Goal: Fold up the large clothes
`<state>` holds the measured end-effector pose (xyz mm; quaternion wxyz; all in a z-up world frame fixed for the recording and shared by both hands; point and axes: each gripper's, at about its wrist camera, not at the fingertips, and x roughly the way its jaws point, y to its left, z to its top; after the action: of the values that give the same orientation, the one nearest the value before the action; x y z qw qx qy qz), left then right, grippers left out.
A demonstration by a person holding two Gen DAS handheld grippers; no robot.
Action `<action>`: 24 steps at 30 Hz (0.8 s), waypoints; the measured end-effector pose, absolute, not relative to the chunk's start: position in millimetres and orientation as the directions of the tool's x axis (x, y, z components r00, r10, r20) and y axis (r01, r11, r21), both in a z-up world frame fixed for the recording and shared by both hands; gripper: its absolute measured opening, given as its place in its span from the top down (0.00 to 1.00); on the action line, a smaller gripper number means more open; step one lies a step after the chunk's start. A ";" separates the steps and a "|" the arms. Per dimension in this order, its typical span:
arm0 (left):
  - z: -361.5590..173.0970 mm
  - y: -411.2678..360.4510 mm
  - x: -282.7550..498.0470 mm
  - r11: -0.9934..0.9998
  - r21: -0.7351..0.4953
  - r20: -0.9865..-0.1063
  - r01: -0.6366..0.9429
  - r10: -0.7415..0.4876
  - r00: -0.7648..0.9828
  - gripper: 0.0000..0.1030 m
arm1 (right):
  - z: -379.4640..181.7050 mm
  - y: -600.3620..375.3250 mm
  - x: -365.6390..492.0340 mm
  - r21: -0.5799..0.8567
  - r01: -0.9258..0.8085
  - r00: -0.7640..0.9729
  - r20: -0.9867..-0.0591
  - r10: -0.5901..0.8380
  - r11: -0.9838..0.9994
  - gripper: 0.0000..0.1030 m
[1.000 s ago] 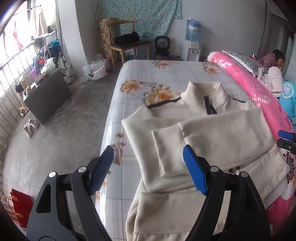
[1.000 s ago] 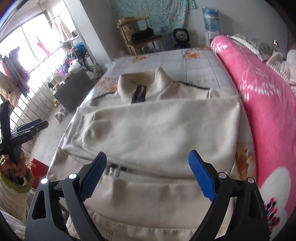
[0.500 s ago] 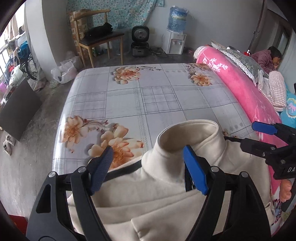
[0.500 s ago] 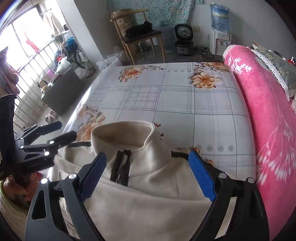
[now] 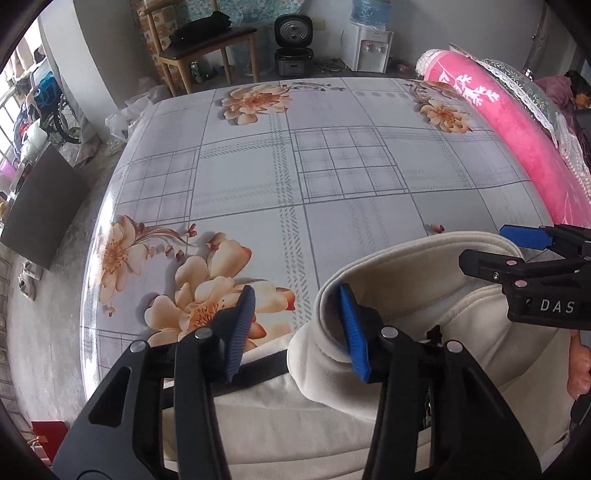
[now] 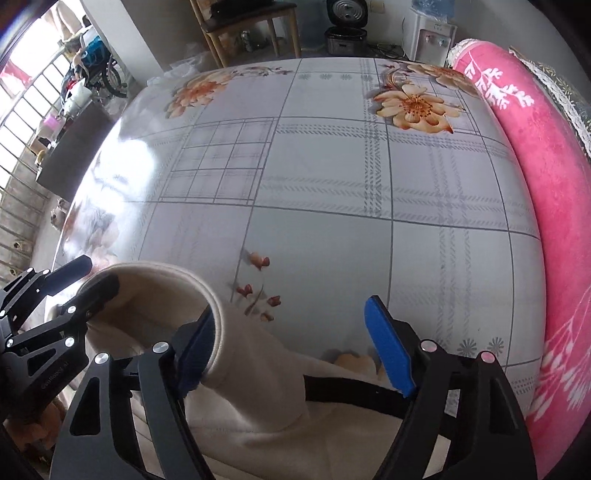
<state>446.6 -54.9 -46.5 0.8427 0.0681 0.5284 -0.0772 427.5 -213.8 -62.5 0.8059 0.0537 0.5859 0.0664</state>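
A cream fleece pullover (image 5: 332, 424) lies flat on the flowered table cover (image 5: 295, 184), its stand-up collar (image 5: 406, 266) towards the far side. My left gripper (image 5: 295, 332) points steeply down at the collar's left side. One blue pad is inside the collar, the other outside over the black shoulder trim. Its jaws are closing, with a gap still at the outer pad. My right gripper (image 6: 291, 354) straddles the right wall of the collar (image 6: 155, 291) the same way, jaws closing, pads not pressing. Each gripper shows at the edge of the other's view.
A pink rolled blanket (image 5: 517, 140) runs along the right edge of the table. Beyond the far edge stand a wooden chair (image 5: 207, 40), a rice cooker (image 5: 293, 33) and a water dispenser (image 5: 367, 48). A dark board (image 5: 40, 210) leans on the floor at left.
Both grippers travelled forward over the pullover's body to the collar and sank towards it. Their jaws have narrowed, each now with one finger inside the collar.
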 end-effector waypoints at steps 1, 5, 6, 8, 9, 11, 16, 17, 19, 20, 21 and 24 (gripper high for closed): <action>-44.8 -55.2 443.8 0.976 0.038 -0.901 0.215 -0.059 0.429 0.57 | -61.1 -214.5 423.8 0.173 -0.053 0.305 -0.935 0.181 0.983 0.33; -40.9 -57.5 431.4 0.964 0.049 -0.910 0.262 -0.065 0.408 0.57 | -49.2 -214.7 404.5 0.180 -0.085 0.311 -0.930 0.197 0.980 0.43; -40.5 -58.1 427.8 0.961 0.054 -0.912 0.271 -0.063 0.404 0.57 | -46.8 -214.4 400.2 0.173 -0.092 0.313 -0.930 0.194 0.981 0.47; -39.1 -58.1 419.0 0.958 0.057 -0.914 0.282 -0.064 0.400 0.59 | -43.9 -214.9 392.6 0.170 -0.097 0.313 -0.930 0.192 0.981 0.54; -38.5 -57.8 414.5 0.957 0.056 -0.915 0.284 -0.064 0.398 0.60 | -42.5 -215.6 388.5 0.175 -0.096 0.312 -0.930 0.197 0.980 0.60; -36.5 -55.1 407.5 0.958 0.049 -0.916 0.284 -0.071 0.395 0.69 | -38.4 -217.2 380.6 0.189 -0.099 0.312 -0.926 0.211 0.977 0.72; -21.5 -43.7 388.2 0.956 -0.025 -0.898 0.292 -0.150 0.414 0.80 | -24.2 -214.6 351.8 0.189 -0.126 0.338 -0.915 0.222 0.974 0.79; -16.9 -39.9 383.7 0.954 -0.061 -0.891 0.294 -0.186 0.415 0.80 | -22.2 -213.3 344.7 0.184 -0.135 0.344 -0.913 0.220 0.974 0.80; -8.3 -33.4 374.0 0.948 -0.104 -0.877 0.300 -0.229 0.422 0.80 | -19.4 -211.0 329.8 0.175 -0.155 0.350 -0.911 0.220 0.972 0.80; -5.9 -32.0 370.4 0.948 -0.108 -0.876 0.301 -0.234 0.422 0.80 | -19.1 -210.3 323.3 0.175 -0.160 0.352 -0.909 0.222 0.972 0.80; -4.1 -30.9 367.0 0.946 -0.114 -0.875 0.303 -0.240 0.421 0.80 | -19.4 -210.1 316.0 0.178 -0.165 0.352 -0.908 0.226 0.970 0.80; 0.0 -27.7 352.2 0.937 -0.133 -0.870 0.324 -0.267 0.415 0.80 | -22.4 -208.1 294.9 0.175 -0.189 0.358 -0.904 0.234 0.966 0.80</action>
<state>352.2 -27.8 0.0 0.8408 0.0276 0.5114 -0.1756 294.9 -208.1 -22.4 0.8237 0.0204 0.5520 0.1283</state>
